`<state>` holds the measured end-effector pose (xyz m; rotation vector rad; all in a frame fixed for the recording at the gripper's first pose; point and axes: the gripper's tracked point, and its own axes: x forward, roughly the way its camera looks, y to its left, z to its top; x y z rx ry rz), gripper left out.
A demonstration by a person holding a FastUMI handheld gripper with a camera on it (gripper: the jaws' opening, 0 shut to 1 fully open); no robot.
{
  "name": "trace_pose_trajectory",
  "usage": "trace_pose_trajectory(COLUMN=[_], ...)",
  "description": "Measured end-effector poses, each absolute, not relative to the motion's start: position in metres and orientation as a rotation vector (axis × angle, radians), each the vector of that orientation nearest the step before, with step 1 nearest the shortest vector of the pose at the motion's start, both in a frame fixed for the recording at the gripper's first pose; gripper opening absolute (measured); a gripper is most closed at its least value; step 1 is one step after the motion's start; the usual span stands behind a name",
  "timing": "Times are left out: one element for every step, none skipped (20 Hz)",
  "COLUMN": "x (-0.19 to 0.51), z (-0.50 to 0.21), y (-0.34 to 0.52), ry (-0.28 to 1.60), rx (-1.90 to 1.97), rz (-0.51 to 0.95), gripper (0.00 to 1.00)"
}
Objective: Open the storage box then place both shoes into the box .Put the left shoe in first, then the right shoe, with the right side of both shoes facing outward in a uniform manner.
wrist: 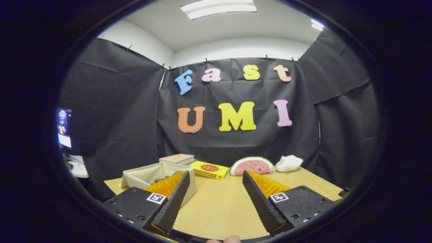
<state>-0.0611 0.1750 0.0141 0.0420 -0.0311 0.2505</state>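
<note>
Fingers (184, 192) of the gripper (216, 177) spread wide over a pale wooden table (219, 206); open fabric storage box (148, 175) beside the left finger, black-draped booth beyond.

Gripper (216, 179) fingers spread wide, nothing btwn them; bare surface (219, 206) ahead gives free passage. Obstacles: open storage box (148, 175) beside left finger; book (178, 158), yellow box (209, 169), watermelon plush (252, 165), white plush (289, 163) along far edge.
</note>
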Motion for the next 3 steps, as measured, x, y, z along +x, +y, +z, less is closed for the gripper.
trace_pose_trajectory(x=[-0.0594,-0.0584,-0.0561], z=[0.0147,0.0148,0.0121], y=[0.1758,0.1773,0.1822], ry=[-0.031,-0.026,-0.018], rx=[0.032,0.019,0.019], rz=[0.244,0.244,0.254], gripper=[0.95,0.95,0.95])
